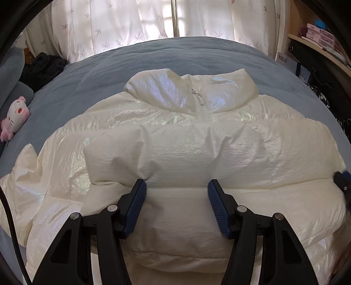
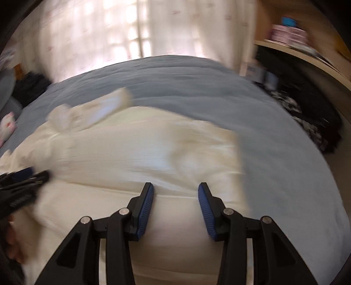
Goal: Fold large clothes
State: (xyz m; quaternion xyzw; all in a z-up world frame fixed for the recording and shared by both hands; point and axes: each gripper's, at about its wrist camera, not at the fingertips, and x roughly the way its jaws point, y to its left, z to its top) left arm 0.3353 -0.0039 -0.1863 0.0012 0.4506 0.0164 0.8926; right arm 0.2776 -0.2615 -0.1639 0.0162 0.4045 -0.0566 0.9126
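Now, left gripper (image 1: 176, 186): my jaws gape wide, tips pressed against the jacket's folded sleeve, gripping nothing.
Right gripper (image 2: 175, 189): jaws spread too, empty, over the jacket's right part; this view is blurred.
Jacket (image 1: 175, 136): cream puffer lying front up on the bed (image 1: 131, 59), collar far from me, zipper closed.
Plush (image 1: 15, 118): white and pink, on the bed's left edge.
Curtain (image 1: 131, 19): behind the bed.

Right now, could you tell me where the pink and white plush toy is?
In the left wrist view the plush toy lies at the far left on the blue bedspread, beside a grey pillow, left of the white puffer jacket.
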